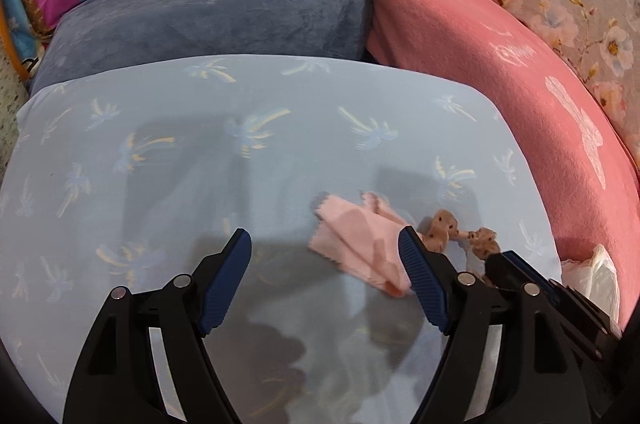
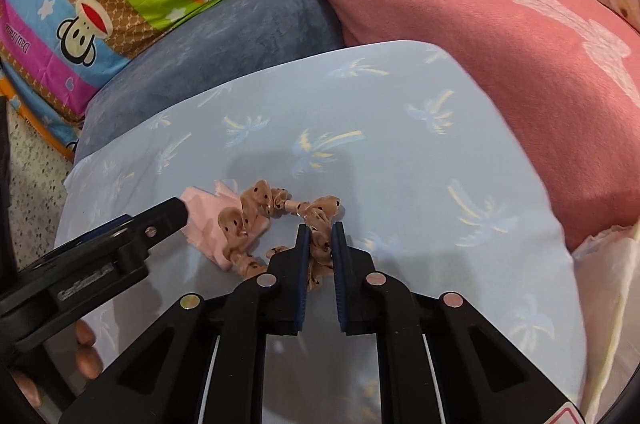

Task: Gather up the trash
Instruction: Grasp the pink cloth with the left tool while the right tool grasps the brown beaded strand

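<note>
Your right gripper (image 2: 320, 230) is clamped on the tan dotted scrunchie (image 2: 256, 212), which lies on the pale blue pillow (image 2: 420, 152) partly over the pink cloth (image 1: 360, 240). Your left gripper (image 1: 324, 244) stands open over the pillow, its right finger touching the cloth
</note>
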Motion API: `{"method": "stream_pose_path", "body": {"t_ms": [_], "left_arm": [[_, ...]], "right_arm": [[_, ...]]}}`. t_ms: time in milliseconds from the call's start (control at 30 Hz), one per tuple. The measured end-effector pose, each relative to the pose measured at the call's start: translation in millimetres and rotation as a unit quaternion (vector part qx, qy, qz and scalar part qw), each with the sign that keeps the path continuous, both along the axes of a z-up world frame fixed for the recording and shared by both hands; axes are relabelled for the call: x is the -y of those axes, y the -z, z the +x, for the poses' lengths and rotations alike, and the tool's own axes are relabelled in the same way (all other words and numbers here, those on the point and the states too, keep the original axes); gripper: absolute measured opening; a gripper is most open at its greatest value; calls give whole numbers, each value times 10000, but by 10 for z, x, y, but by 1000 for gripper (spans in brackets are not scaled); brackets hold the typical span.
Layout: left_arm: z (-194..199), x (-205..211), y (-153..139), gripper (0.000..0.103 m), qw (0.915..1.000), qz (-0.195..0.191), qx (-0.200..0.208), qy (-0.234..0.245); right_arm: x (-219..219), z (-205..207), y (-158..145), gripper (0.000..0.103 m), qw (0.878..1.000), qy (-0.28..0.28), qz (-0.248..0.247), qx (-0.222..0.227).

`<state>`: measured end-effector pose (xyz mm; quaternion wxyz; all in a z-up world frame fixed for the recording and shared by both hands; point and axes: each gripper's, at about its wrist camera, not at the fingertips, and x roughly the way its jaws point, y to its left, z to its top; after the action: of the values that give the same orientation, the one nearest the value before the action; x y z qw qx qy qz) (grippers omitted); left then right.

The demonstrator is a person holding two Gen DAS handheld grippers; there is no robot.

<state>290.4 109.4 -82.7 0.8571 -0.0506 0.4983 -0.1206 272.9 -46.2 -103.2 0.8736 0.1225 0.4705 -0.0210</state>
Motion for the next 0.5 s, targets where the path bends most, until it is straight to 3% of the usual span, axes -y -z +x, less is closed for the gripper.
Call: {"method": "stream_pose_path", "body": {"t_ms": [233,333,467,500], "left_arm": [[36,313,160,71,9996,171,-99,187],[-22,385,152,59,9991,350,8,236],[-72,457,137,22,9981,455,11,404],[-82,474,133,17,9981,420,-28,442]], "right_arm": [[285,-264,-30,10,9996,269,104,-39],[334,-340,-64,10,9995,301,124,-21],[373,-441,-114,10,9994,310,148,9],[386,-455,-126,10,9994,311,150,22]]}}
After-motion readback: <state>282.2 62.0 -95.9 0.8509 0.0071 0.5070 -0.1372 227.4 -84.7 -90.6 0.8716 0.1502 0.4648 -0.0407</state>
